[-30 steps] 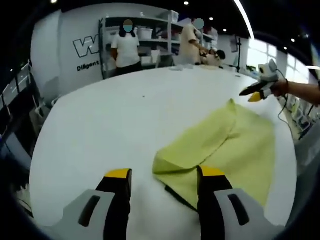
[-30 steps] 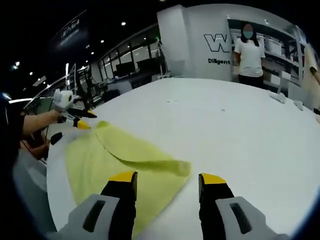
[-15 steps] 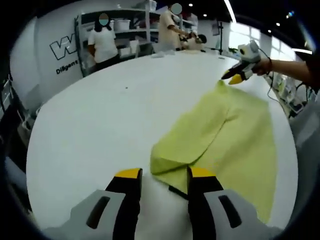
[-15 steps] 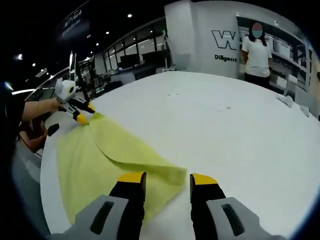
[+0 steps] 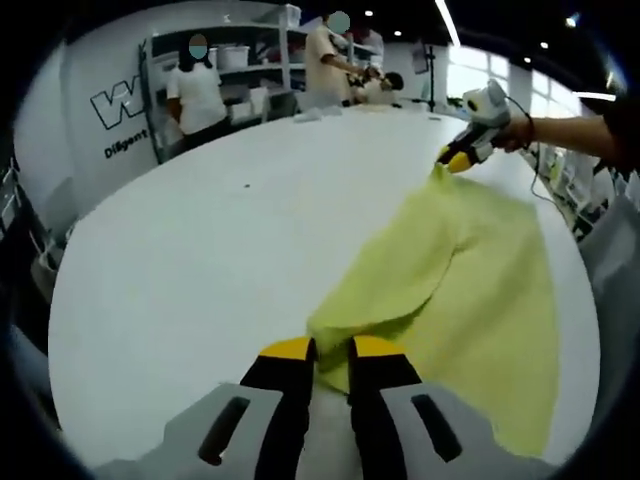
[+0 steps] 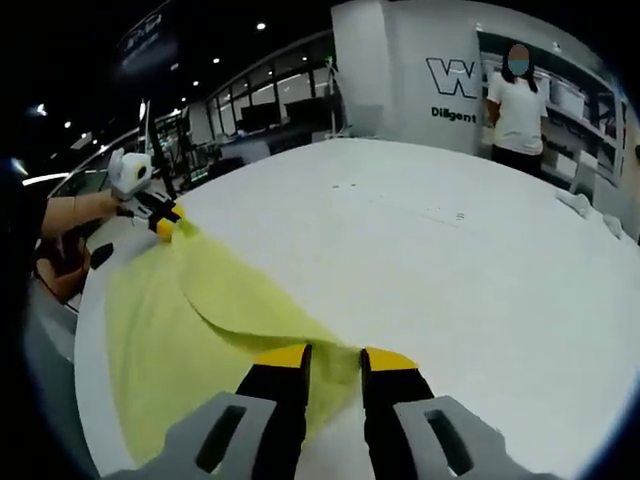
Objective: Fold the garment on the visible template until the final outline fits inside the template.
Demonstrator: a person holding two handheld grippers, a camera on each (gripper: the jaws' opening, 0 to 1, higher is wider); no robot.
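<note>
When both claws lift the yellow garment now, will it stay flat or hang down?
Probably it hangs. The yellow garment already sags and creases between the left claw and the right claw, so it looks floppy and light. It seems unlikely to slip, since each claw pinches a corner.

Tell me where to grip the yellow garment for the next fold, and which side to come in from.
Grip the yellow garment at its two raised corners, probably best. The left gripper is pinched on the near folded corner, coming in low along the white table; the right gripper pinches the opposite corner. Those edges stand off the table, so jaws can slide around them.
</note>
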